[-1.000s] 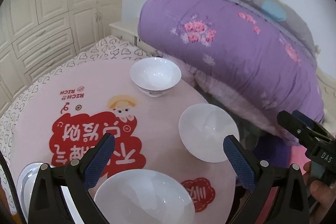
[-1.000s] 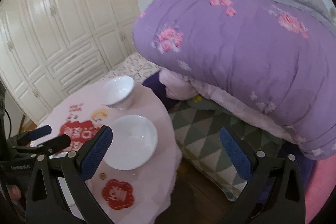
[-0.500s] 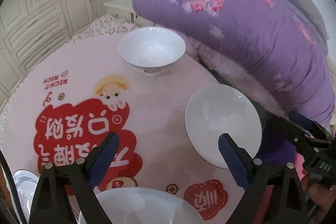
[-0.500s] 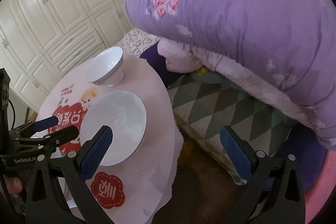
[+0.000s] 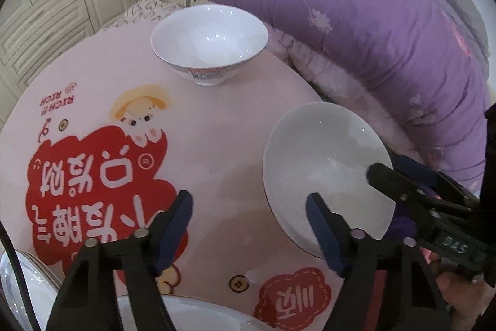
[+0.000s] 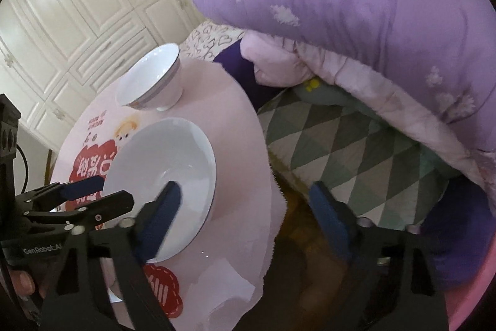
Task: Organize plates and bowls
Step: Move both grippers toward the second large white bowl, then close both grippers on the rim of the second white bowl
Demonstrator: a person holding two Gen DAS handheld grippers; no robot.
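Your left view cuts off a white plate [image 5: 192, 315] at the bottom edge, its rim partly behind the left gripper's [image 5: 248, 225] arms. A silver-rimmed dish [image 5: 18, 284] at lower left is mostly out of frame. In your right view, a finger hides part of the shallow plate [image 6: 173, 163].

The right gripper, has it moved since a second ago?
Yes. The right gripper has come down toward the table, one finger now over the shallow white bowl; its jaws have just been closing, gripping nothing.
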